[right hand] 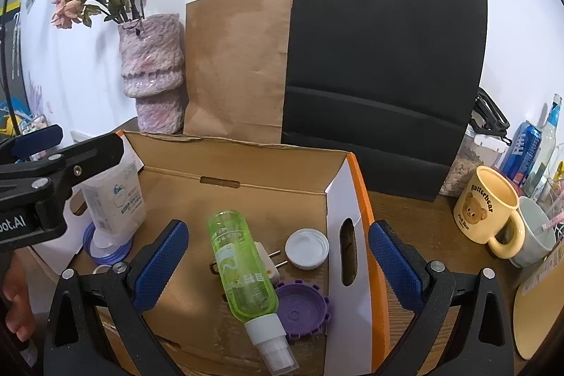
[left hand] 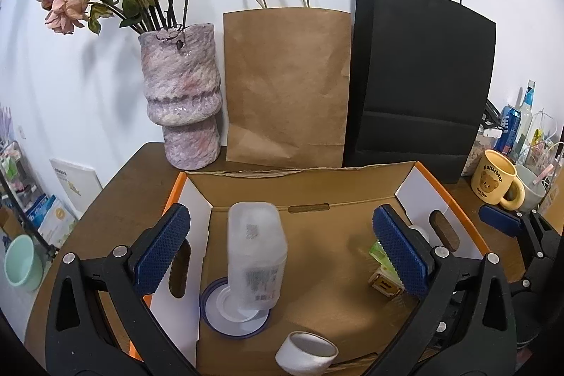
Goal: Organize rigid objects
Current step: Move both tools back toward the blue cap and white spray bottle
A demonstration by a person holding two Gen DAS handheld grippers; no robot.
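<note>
- Left tongs (left hand: pixel 282 249): I have them spread wide, clamped on nothing, angled down into the box (left hand: pixel 352 168).
- Jar (left hand: pixel 255 256): frosted plastic, upright between my left fingers but clear of both pads; it stands on a blue-rimmed lid (left hand: pixel 234 316), which I judge keeps the pair together.
- White cup (left hand: pixel 306 352): below the left tongs at the near wall of the box, mouth up.
- Right tongs (right hand: pixel 278 256): also wide apart and gripping nothing; the right finger hangs outside the box's orange-edged right wall, the left finger inside.
- Spray bottle (right hand: pixel 243 266): green, lying on its side between my right fingers, nozzle towards me, touching neither pad. Laid flat so it cannot topple, I reckon.
- Plug (right hand: pixel 268 265): white, partly under the bottle.
- White cap (right hand: pixel 306 249): just right of the plug, open side up.
- Purple lid (right hand: pixel 303 309): nearer me, against the bottle's neck.
- Box: on the worktop (left hand: pixel 116 210), already holding all the small hard goods listed above.
- Mug (right hand: pixel 488 210): yellow, right of the right tongs, outside the box; possibly yet to be sorted.
- Vase (left hand: pixel 181 94), brown bag (left hand: pixel 287 87), black bag (left hand: pixel 423 76): behind the box against the wall.
</note>
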